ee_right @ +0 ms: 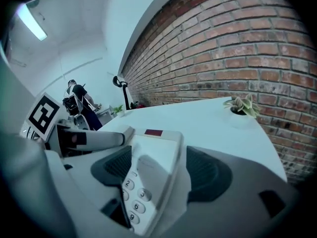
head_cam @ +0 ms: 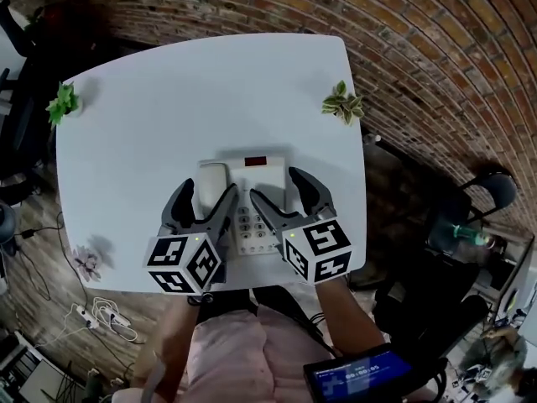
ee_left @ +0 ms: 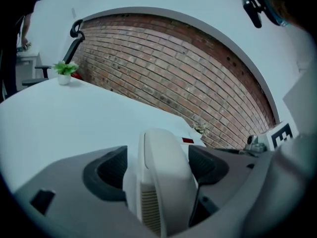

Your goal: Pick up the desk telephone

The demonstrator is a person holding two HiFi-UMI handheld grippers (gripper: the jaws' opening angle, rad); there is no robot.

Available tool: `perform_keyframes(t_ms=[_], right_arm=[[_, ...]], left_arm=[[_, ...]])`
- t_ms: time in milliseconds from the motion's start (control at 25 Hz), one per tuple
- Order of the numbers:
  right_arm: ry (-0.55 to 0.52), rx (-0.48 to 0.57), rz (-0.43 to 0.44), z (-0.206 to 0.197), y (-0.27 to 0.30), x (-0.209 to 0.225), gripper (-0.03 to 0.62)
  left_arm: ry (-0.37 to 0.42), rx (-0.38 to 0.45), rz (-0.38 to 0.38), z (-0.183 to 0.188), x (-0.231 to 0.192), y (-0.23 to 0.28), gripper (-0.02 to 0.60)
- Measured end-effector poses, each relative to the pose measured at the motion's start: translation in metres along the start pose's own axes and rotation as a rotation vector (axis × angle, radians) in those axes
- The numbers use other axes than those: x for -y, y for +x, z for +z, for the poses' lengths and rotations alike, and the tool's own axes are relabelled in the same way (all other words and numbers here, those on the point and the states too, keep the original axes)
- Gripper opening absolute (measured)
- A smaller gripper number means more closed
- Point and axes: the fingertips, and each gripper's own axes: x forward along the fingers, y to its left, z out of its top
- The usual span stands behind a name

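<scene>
**Both grippers open astride the phone**

Your left gripper [head_cam: 205,193] had its jaws spread wide w/ the handset [ee_left: 163,177] standing btw the pads. No pad pressed on it, as far as that gripper's view showed. Your right gripper [head_cam: 277,187] was spread too, jaws astride the phone's right side w/ the keypad [ee_right: 130,195] btw them and a clear gap at the right pad. Neither held anything.

The phone [head_cam: 256,175] sat flat on the table [head_cam: 168,116], near the edge closest to you, handset on its left side and red display [head_cam: 256,160] at the far end. A plant [head_cam: 342,103] stood by the table's far right corner and a 2nd plant [head_cam: 63,102] by the far left. A brick wall [ee_left: 173,68] ran behind.
</scene>
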Motion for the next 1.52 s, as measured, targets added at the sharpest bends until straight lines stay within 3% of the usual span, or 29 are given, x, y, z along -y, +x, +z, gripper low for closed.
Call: perform_keyframes(t_ms=[240, 320, 600, 760, 920, 1040, 1520], right_arm=[[0.034, -0.038, 0.053, -0.009, 0.015, -0.003, 0.355], [0.042, -0.045, 0.064, -0.009, 0.017, -0.003, 0.356], [0.05, -0.056, 0.061, -0.009, 0.019, -0.002, 0.357], [0.038, -0.06, 0.061, -0.009, 0.017, -0.004, 0.365], [0.046, -0.046, 0.101, -0.006, 0.012, -0.005, 0.4], [0.081, -0.039, 0.148, -0.006, 0.008, -0.007, 0.431], [0.174, -0.018, 0.358, -0.007, -0.004, -0.03, 0.421]], left_arm=[[-0.069, -0.09, -0.119, -0.005, 0.009, 0.017, 0.379], [-0.063, -0.121, -0.126, -0.005, 0.008, 0.02, 0.348], [-0.02, -0.145, -0.117, -0.004, 0.007, 0.023, 0.348], [-0.021, -0.111, -0.109, -0.002, 0.008, 0.018, 0.33], [0.028, -0.029, -0.113, 0.003, 0.015, 0.005, 0.328], [0.062, 0.036, -0.114, 0.008, 0.019, -0.006, 0.328], [0.181, 0.221, -0.14, 0.016, 0.038, -0.038, 0.327]])
